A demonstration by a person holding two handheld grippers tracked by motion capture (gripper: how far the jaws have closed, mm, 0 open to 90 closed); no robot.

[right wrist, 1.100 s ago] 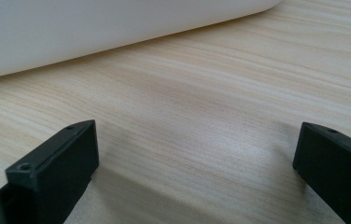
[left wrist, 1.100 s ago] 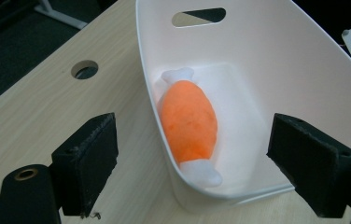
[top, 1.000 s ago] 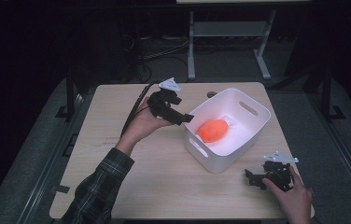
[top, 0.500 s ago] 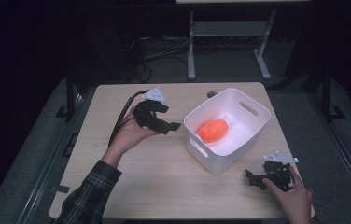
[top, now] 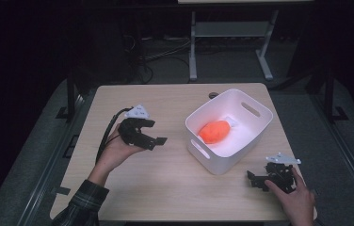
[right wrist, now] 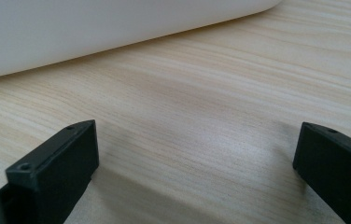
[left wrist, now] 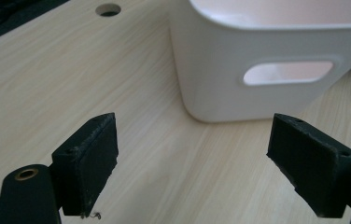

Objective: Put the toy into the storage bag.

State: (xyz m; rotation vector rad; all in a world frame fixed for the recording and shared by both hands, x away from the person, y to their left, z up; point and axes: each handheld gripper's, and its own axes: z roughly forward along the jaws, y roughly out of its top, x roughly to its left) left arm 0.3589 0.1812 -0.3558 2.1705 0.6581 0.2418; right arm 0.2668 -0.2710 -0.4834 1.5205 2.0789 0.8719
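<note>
A white plastic bin (top: 255, 136) with handle cut-outs stands right of the table's middle, and an orange rounded object (top: 214, 131) lies inside it. My left gripper (top: 154, 140) is held a little above the table, left of the bin, open and empty, its jaws pointing toward the bin's wall (left wrist: 267, 88). My right gripper (top: 255, 181) rests low near the front right corner, just in front of the bin (right wrist: 94, 23), open with nothing between its jaws.
The light wooden table (top: 165, 188) has a round cable hole (top: 213, 95) behind the bin, also in the left gripper view as the cable hole (left wrist: 108, 9). Dark floor and a metal stand (top: 227, 42) lie beyond the far edge.
My left gripper has drawn back leftward and toward the person, away from the bin's rim, and come lower. The right gripper has stayed put.
</note>
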